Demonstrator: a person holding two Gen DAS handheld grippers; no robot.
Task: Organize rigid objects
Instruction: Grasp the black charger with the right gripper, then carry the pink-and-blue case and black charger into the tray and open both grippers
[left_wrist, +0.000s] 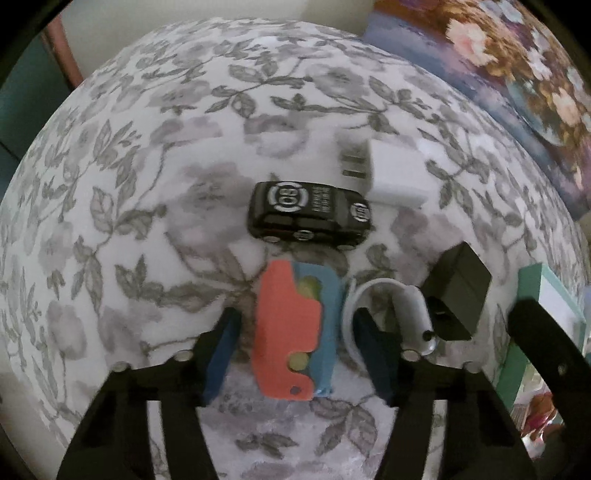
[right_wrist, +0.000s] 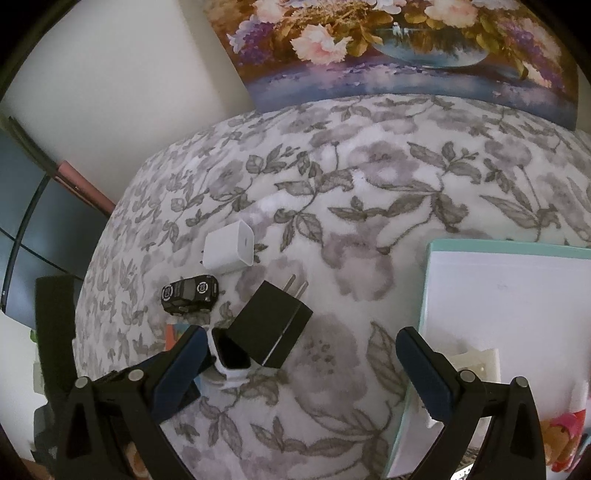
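Note:
A red and blue flat toy car lies on the floral blanket, between the open fingers of my left gripper; neither pad touches it. A black toy car lies just beyond it, also seen in the right wrist view. A white charger, a black charger and a white smartwatch lie close by. My right gripper is open and empty, near the black charger and the watch.
A teal-rimmed white tray sits at the right with a white plate and colourful items at its near end. A floral painting leans at the back. The blanket edge drops off at the left.

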